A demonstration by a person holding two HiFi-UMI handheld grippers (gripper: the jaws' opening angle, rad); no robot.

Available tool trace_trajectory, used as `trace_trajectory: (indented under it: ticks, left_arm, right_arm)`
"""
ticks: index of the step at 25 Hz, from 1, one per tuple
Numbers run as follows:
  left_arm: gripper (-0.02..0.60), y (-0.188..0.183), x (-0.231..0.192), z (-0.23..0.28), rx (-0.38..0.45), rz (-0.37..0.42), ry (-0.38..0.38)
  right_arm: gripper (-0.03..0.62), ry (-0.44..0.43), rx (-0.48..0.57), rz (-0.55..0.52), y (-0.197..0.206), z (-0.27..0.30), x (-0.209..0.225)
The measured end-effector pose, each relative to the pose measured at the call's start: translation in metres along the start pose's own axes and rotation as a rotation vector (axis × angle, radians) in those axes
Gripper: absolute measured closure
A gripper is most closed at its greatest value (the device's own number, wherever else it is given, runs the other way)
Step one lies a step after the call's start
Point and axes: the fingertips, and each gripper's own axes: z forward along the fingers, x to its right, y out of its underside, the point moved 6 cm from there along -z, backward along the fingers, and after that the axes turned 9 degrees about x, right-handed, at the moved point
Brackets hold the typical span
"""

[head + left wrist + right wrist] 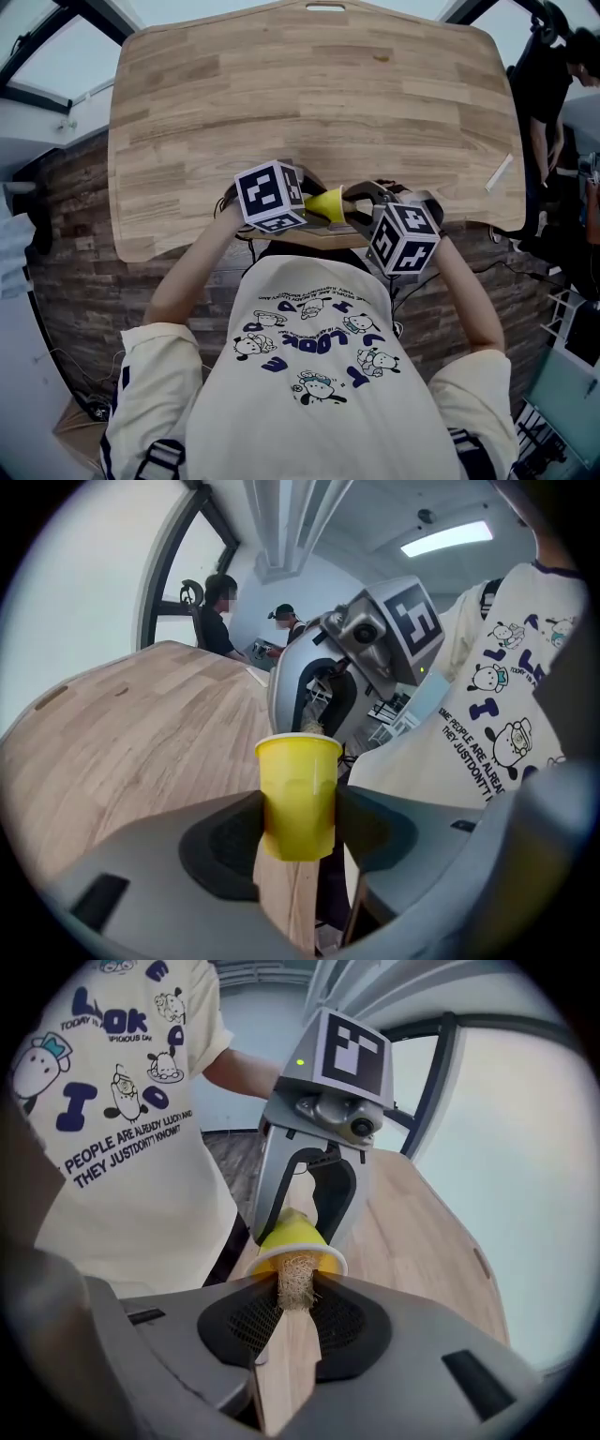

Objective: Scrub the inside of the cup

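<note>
- Pale wooden table (309, 84) spreads ahead; both grippers meet at its near edge, close to the person's chest.
- The left gripper (298, 825) clamps a small yellow plastic cup (298, 794) by its sides, mouth towards the right gripper (292, 1321).
- The right gripper pinches a tan fibrous scrubbing tuft (296, 1279), whose tip enters the cup mouth.
- Risk, as I judge: hard pushing may slide the cup from the pads, or pull the tuft loose.
- The cup looks smooth and undented; its inside is mostly hidden.
</note>
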Motion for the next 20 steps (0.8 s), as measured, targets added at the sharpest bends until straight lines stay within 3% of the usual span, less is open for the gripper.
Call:
trace_trajectory:
  ticks: [6,13,20]
  left_arm:
    - [0.327,-0.003,0.004,0.001,-0.061,0.100,-0.053]
    - [0.327,-0.003,0.007,0.004,-0.080,0.138,-0.073]
    - [0.327,-0.002,0.010,0.006,-0.115,0.247,-0.132]
  right_arm:
    - [0.513,-0.029,0.041,0.150,0.004,-0.001,0.001]
    - [0.513,-0.063,0.094,0.318,0.009,-0.001,0.003]
    - [0.513,-0.098,0.168,0.528,0.018,0.002,0.007]
